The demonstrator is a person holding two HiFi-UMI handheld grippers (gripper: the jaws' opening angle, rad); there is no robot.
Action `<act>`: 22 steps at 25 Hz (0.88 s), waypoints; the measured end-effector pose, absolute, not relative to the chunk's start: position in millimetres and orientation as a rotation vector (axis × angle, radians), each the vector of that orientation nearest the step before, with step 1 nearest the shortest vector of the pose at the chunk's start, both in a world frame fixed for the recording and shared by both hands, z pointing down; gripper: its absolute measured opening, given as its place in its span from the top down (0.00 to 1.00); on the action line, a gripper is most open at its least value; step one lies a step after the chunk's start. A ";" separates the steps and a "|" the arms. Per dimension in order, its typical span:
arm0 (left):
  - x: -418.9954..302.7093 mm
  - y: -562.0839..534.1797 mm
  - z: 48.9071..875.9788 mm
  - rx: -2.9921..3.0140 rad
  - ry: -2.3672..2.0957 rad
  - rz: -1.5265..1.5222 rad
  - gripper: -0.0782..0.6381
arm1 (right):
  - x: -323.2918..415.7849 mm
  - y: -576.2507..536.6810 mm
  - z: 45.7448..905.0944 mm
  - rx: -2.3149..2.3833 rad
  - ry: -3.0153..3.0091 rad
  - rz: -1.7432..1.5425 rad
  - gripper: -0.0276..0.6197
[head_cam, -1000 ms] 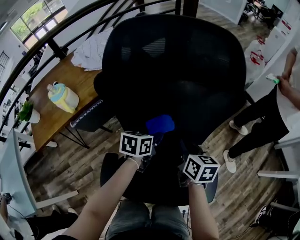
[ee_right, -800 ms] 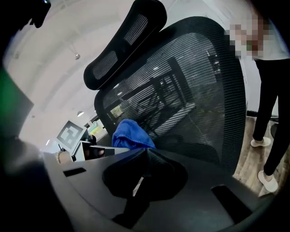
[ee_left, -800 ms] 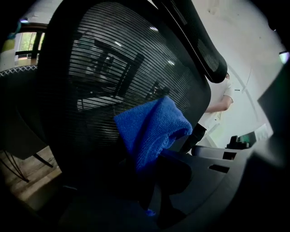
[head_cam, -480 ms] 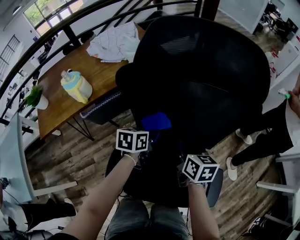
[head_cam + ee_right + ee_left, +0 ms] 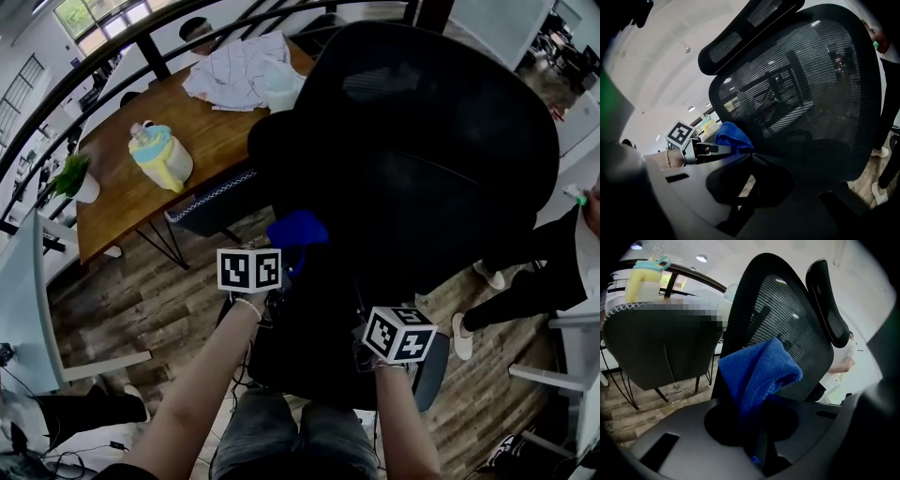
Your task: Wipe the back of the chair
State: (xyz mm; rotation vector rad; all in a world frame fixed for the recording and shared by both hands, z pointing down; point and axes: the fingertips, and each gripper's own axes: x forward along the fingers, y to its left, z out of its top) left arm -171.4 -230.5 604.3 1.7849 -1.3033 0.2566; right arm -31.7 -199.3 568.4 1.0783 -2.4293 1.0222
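Note:
The black mesh chair back fills the head view, with its headrest at the top in the right gripper view. My left gripper is shut on a folded blue cloth. The cloth sticks out of the jaws and lies against the lower left edge of the mesh. My right gripper hangs lower and to the right, close to the chair's base. Its jaws meet with nothing between them. From that view the cloth shows at the left.
A wooden table stands to the left with a yellow and teal bottle, a heap of clothes and a small plant. A second dark chair is tucked beside it. A person in black trousers stands at the right.
The left gripper and the blue cloth have shifted left and a little up along the chair back's lower edge. The right gripper has hardly moved.

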 end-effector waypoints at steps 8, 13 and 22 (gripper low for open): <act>-205.6 -216.8 602.9 1.720 -1.392 0.196 0.79 | -43.7 -194.1 564.2 1.043 -2.441 0.993 0.91; -226.5 -205.4 595.3 1.695 -1.440 0.162 0.79 | -58.3 -189.2 560.7 1.004 -2.460 0.980 0.91; -225.9 -178.8 574.9 1.780 -1.392 0.145 0.79 | -68.1 -177.2 547.6 1.020 -2.478 0.941 0.91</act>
